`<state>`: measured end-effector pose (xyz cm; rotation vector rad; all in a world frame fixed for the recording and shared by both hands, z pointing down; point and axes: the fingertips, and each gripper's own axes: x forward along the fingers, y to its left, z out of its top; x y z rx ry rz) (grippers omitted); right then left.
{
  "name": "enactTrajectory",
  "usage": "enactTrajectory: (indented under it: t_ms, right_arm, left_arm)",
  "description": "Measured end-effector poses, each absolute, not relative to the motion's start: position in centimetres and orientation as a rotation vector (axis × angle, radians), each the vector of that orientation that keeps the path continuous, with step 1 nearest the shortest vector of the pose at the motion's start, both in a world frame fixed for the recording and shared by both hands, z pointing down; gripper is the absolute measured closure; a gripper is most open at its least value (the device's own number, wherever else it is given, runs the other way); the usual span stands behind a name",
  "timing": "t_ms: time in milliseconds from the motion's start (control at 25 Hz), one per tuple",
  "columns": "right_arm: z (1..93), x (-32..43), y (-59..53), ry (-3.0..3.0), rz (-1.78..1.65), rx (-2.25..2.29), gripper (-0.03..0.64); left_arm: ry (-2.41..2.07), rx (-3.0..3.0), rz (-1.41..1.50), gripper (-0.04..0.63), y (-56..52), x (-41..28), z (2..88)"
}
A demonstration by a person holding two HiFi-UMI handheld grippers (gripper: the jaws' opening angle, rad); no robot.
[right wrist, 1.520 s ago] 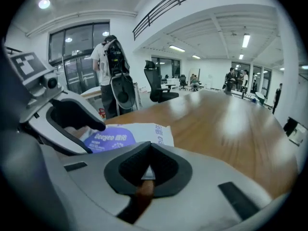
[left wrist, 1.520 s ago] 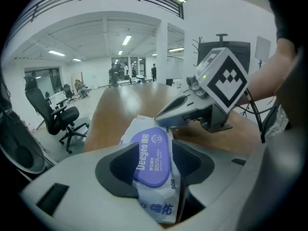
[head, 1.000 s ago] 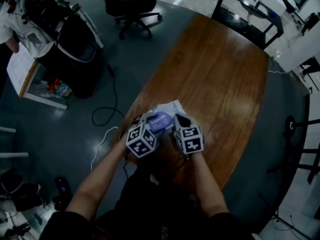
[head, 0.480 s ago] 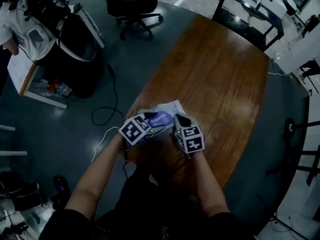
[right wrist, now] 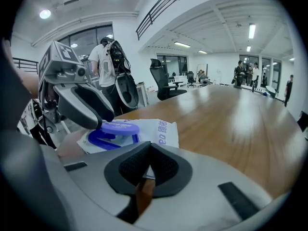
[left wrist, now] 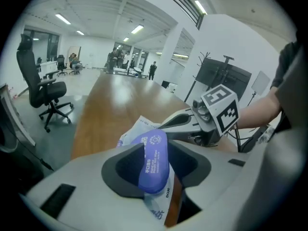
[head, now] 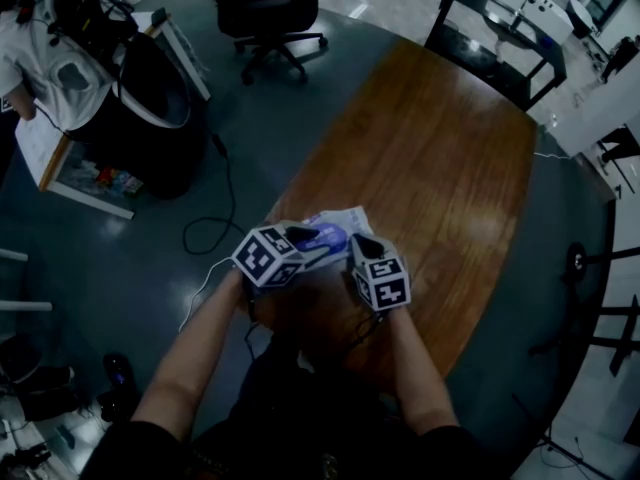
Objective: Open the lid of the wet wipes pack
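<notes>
A white wet wipes pack (head: 343, 218) lies near the left edge of the brown wooden table (head: 430, 148). Its purple oval lid (head: 322, 236) stands tilted up from the purple ring beneath it in the right gripper view, lid (right wrist: 118, 127) over pack (right wrist: 159, 129). My left gripper (head: 305, 238) is closing, and the lid (left wrist: 154, 160) sits edge-on between its pads, which press on it. My right gripper (head: 358, 240) is shut on the pack's near edge, gripper (right wrist: 147, 170) pinching the white film.
A black office chair (head: 265, 8) stands beyond the table's far left corner. A dark cart (head: 150, 98) and a person in white (head: 40, 58) are at the left, with a cable (head: 215, 228) on the floor by the table edge.
The left gripper has rolled, its marker cube tipping leftward, and its jaws have closed in around the purple lid. The right gripper has stayed put on the pack.
</notes>
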<state>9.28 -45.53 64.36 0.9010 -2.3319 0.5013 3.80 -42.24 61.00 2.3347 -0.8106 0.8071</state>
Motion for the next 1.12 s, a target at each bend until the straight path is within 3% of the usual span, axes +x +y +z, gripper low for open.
enactTrajectory:
  t_ms: [160, 280, 1120]
  right_arm:
    - [64.4, 9.3, -45.6, -2.326, 0.502, 0.905, 0.606]
    - [64.6, 9.2, -45.7, -2.328, 0.495, 0.913, 0.606]
    - [64.2, 8.3, -46.1, -2.243, 0.471, 1.006, 0.606]
  left_arm:
    - [-0.885, 2.403, 0.82, 0.475, -43.2, 3.4, 59.1]
    - [-0.985, 2.442, 0.822, 0.565, -44.7, 2.5, 57.6]
    - [-1.523, 2.306, 0.909, 0.569, -52.6, -5.7, 59.7]
